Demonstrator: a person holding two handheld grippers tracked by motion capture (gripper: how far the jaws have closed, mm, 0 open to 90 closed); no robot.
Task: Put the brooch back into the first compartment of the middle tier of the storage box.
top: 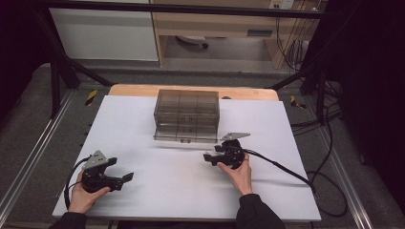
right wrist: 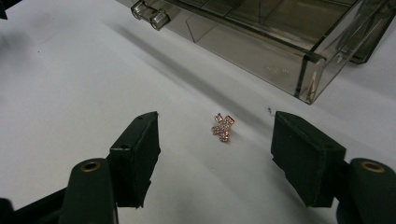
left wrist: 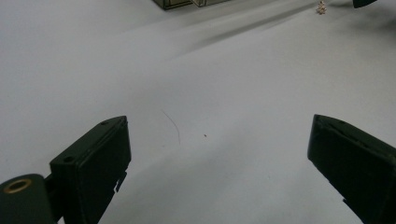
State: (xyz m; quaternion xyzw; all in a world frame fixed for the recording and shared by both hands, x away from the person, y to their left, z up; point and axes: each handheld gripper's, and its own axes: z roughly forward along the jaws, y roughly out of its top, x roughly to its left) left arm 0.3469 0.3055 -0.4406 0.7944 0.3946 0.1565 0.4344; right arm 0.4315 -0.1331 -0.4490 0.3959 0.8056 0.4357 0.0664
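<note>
Jewelled charm (right wrist: 223,127) between right gripper's (right wrist: 215,154) parted jaws

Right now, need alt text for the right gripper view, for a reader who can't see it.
A small pink sparkly cross-shaped trinket lies on the white table between the right gripper's open black jaws, untouched. Behind it sits a smoky clear plastic drawer box, its bottom drawer pulled out.

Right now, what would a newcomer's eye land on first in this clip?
Probably the smoky clear drawer box at the far middle of the white table, its bottom drawer pulled out. Next, the tiny pink sparkly trinket lying on the table between the open jaws of the right tongs, untouched. The left tongs rest open over bare table near the front left.
</note>
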